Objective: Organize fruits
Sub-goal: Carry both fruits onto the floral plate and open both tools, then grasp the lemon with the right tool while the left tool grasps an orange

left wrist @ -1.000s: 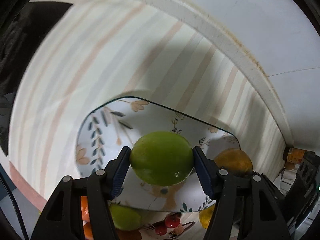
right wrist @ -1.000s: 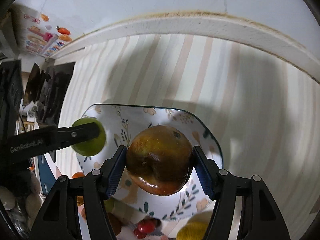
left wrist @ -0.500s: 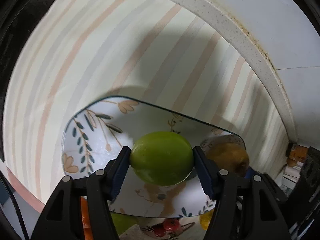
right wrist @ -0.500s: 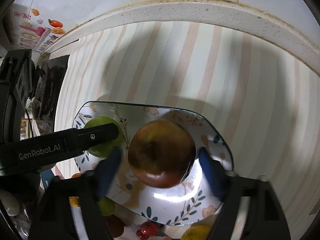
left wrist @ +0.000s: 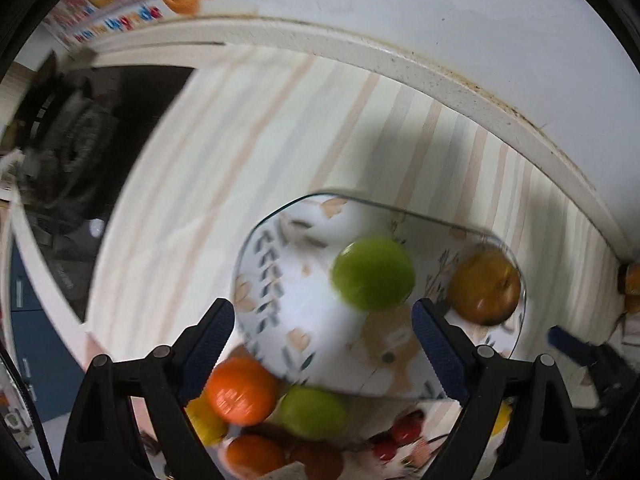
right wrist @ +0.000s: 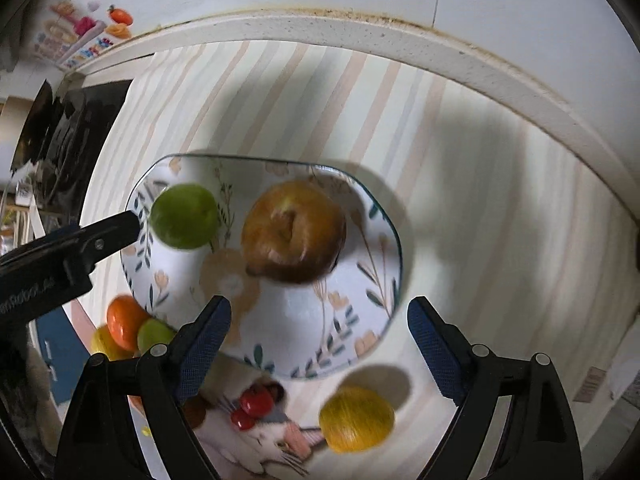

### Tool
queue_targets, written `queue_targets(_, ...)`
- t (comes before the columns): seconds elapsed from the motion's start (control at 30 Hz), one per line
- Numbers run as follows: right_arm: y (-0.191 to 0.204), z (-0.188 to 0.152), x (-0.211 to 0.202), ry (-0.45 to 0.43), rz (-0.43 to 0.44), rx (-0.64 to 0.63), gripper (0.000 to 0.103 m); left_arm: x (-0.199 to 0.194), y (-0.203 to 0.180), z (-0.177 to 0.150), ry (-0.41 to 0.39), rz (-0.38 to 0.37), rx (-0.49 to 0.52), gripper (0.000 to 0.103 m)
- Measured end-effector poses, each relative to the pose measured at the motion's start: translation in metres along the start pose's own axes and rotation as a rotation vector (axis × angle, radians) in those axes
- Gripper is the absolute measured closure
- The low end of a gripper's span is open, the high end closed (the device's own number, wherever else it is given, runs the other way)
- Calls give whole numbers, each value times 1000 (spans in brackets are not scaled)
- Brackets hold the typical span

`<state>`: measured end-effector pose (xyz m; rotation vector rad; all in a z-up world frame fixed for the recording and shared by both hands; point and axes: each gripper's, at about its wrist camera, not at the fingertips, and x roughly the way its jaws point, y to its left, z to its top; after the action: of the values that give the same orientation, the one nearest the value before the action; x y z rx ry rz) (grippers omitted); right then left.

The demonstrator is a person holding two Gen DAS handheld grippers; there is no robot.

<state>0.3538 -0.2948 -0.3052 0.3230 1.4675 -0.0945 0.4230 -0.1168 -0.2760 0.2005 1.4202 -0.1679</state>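
In the left wrist view, the left gripper [left wrist: 322, 342] fills the lower part of the frame with its jaws spread wide and nothing between them. Just above the gap, right of center, a green fruit [left wrist: 373, 274] rests on the floral plate [left wrist: 280, 280], apart from both blue finger pads. At the plate's right edge, in the middle right of the frame, lies a brown apple [left wrist: 484, 290], well clear of the green fruit. Below the plate, in the lower left, an orange [left wrist: 240, 390] sits beside a second green fruit [left wrist: 312, 412], with small red cherries [left wrist: 400, 436] further right along the bottom edge. The striped cloth [left wrist: 240, 160] covers the counter under the plate, and a dark stove [left wrist: 80, 140] occupies the upper left.

In the right wrist view, the right gripper [right wrist: 318, 342] also stands at the bottom of the frame with jaws wide apart, empty. The brown apple [right wrist: 294, 232] lies near the center of the frame on the plate [right wrist: 360, 320], above the gap between the fingers and touching neither. The green fruit [right wrist: 185, 216] sits at the plate's left side, with the tip of the left gripper's finger [right wrist: 100, 240] just beside it at the middle left. A yellow fruit [right wrist: 356, 418] rests off the plate at the lower center right, near the cherries [right wrist: 252, 408]
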Motion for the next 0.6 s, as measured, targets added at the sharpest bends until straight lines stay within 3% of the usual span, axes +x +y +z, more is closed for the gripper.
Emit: queue_targets(0.6, 23, -86, -115, -167, -3, -113, 11, -96, 13, -109, -147, -18, -36, 12)
